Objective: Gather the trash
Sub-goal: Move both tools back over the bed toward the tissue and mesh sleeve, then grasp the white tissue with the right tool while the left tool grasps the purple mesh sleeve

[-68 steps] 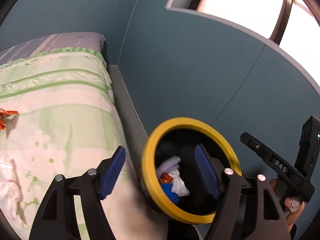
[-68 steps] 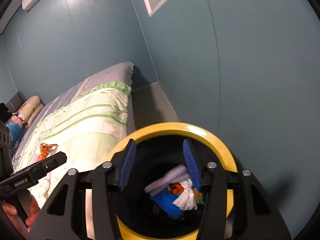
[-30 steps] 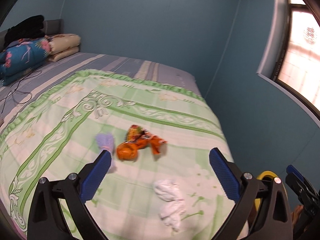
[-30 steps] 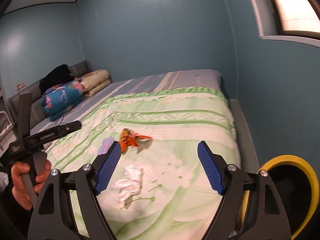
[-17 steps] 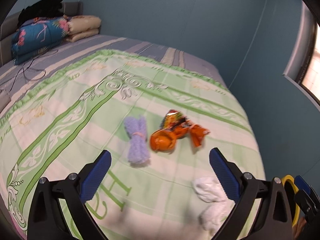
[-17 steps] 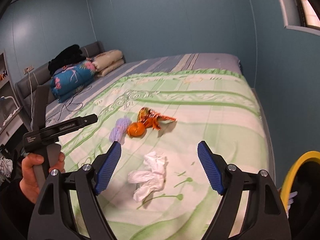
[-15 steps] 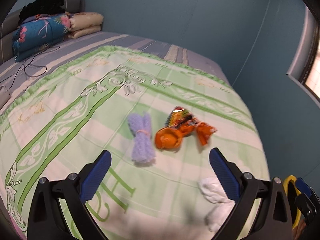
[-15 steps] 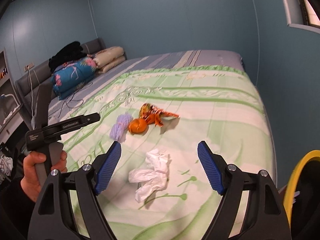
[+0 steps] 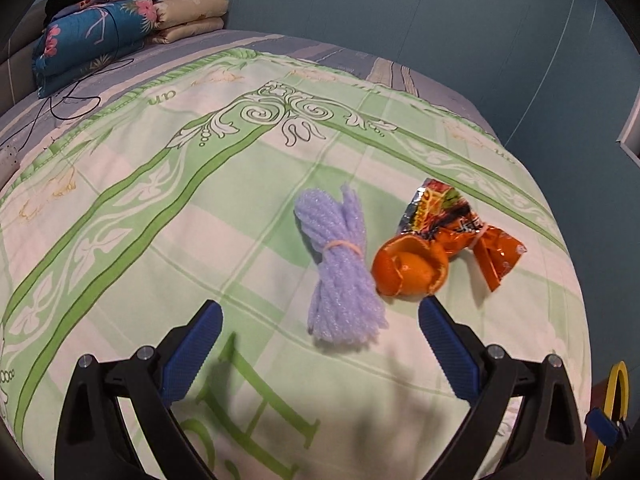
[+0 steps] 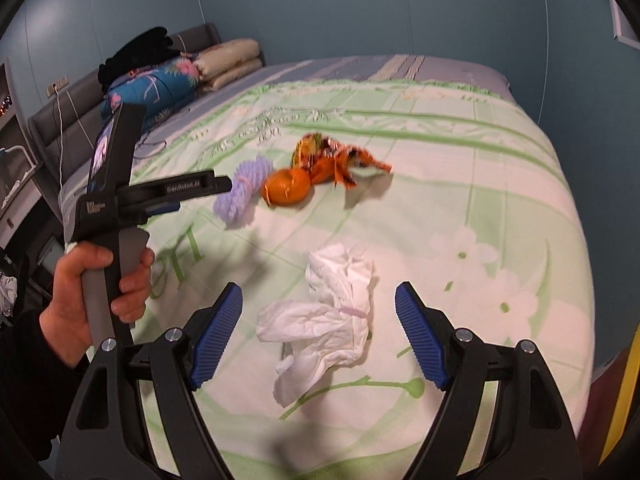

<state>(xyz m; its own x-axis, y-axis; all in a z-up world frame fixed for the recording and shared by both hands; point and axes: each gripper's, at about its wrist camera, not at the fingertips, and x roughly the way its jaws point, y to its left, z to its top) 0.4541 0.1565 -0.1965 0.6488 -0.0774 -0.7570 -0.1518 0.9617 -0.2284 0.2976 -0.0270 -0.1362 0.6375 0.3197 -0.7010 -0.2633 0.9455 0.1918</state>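
Two hand-held grippers are hovering over a bed spread with a green-and-cream floral quilt, both with jaws standing wide apart and nothing between the pads. The left gripper is pointing at a lilac yarn bundle bound at its waist by a rubber band, and the right gripper is lining up on a crumpled white tissue lying near the foot of the bed.

Just beside the yarn, seemingly touching it, an orange peel is resting against a knotted foil snack wrapper. All four pieces look light and soft: the tissue is likely to crush flat and could tear or trail, so its bunched middle seems the best hold; the yarn should give under the pads, and the banded waist offers the firmest grip. The wrapper looks slick, its knot the surest purchase.

A yellow bin rim is showing at the bed's right edge. Folded bedding and a dark cable are lying well apart at the headboard. The quilt itself may bunch up into a low pinch.
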